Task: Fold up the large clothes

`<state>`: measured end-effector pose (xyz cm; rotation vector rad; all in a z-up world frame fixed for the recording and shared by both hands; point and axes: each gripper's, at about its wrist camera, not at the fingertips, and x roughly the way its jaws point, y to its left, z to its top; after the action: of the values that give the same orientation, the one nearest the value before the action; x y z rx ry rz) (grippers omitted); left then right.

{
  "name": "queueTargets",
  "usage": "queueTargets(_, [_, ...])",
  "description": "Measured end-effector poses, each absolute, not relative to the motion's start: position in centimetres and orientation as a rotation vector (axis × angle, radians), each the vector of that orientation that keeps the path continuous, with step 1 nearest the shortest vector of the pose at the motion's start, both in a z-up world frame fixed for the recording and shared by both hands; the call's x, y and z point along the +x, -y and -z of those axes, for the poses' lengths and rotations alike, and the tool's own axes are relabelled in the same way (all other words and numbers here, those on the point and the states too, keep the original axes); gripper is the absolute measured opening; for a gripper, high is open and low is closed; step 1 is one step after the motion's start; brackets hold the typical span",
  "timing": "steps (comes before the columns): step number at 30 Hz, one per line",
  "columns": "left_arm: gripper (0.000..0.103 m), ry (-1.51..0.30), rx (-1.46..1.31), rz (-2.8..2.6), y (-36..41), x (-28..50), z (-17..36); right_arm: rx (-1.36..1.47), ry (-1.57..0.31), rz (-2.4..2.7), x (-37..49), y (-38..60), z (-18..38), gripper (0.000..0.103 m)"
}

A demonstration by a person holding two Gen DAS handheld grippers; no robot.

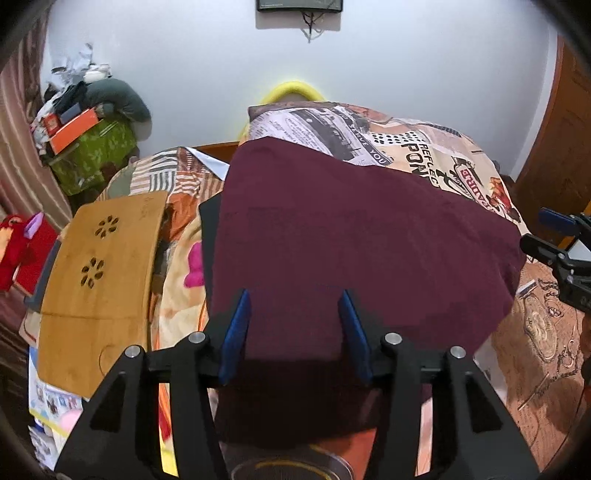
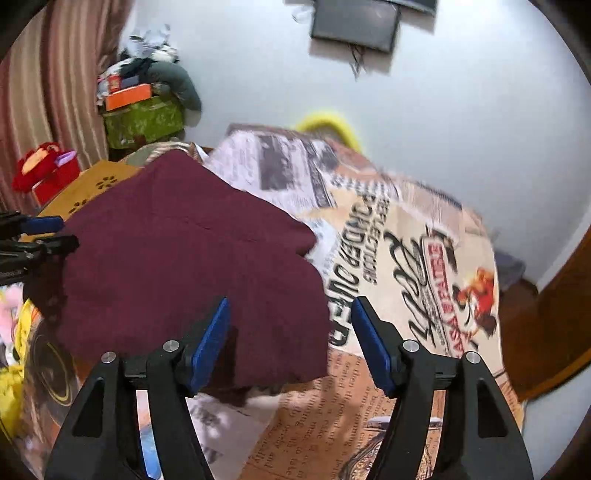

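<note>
A maroon garment (image 1: 351,240), folded into a broad flat block, lies on a bed with a newspaper-print sheet (image 1: 424,147). My left gripper (image 1: 294,293) hovers over the garment's near edge. Its blue pads (image 1: 236,332) stand apart, and the cloth lies flat beneath them, not pinched. In the right wrist view the garment (image 2: 177,266) fills the left half. My right gripper (image 2: 291,302) is open over the garment's right edge, one pad above the cloth and the other above the sheet (image 2: 406,258). Each gripper also shows at the edge of the other's view: the right gripper (image 1: 535,230) and the left gripper (image 2: 59,233).
A wooden lap tray (image 1: 99,266) with flower cut-outs lies on the bed left of the garment. A red bag (image 1: 22,251), a striped curtain and a cluttered green-covered stand (image 1: 92,147) are at the far left. A brown door (image 1: 561,129) is at the right, and a screen (image 2: 356,26) hangs on the wall.
</note>
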<state>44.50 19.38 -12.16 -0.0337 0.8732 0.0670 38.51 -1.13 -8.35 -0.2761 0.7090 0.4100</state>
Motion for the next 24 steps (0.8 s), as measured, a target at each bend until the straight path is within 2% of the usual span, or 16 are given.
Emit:
queueTargets(5, [0.050,-0.874,-0.162,-0.067,-20.1,41.6,11.1,-0.217,-0.692,-0.510,35.9,0.3,6.9,0.064])
queueTargets(11, [0.050,-0.762,-0.214,-0.081,-19.7,36.5,6.8,-0.169,-0.616,-0.572,32.0,0.5,3.3,0.064])
queueTargets(24, [0.050,-0.388,-0.080,-0.046,-12.6,21.0,-5.1,-0.060,-0.313,-0.628,19.6,4.7,-6.2,0.064])
